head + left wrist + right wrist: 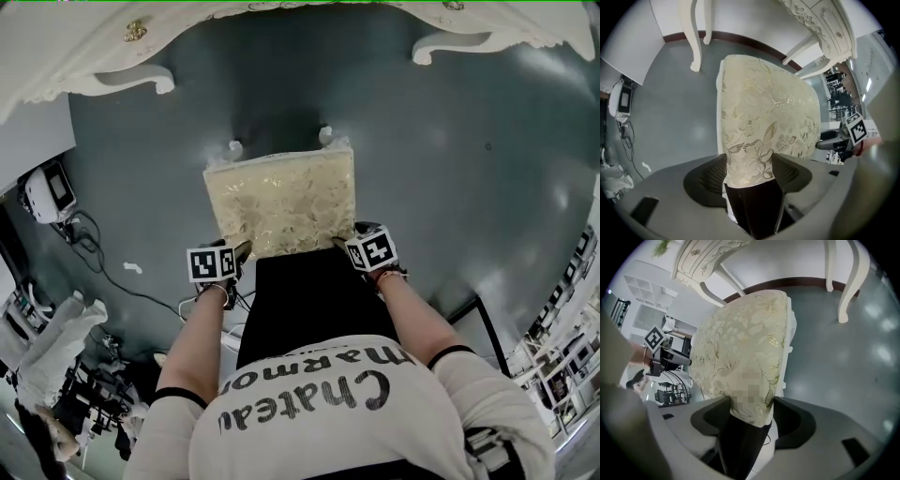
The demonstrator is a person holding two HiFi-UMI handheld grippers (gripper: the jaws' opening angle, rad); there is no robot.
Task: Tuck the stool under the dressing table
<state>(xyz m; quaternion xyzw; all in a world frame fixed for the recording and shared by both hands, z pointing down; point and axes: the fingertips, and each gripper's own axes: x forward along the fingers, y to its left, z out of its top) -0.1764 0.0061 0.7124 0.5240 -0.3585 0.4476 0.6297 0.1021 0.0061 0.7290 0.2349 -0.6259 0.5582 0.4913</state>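
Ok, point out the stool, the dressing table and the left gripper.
stool (281, 202), head view, centre of floral seat.
dressing table (66, 52), head view, white carved front.
left gripper (241, 251), head view, between its fingertips.

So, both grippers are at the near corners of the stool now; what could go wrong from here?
The left gripper and right gripper clamp only the soft cushion corners of the stool, so they may slip during the push. The curved legs of the dressing table flank the gap ahead; an uneven push might swing the stool into one. A black cable on the floor could trip the person.
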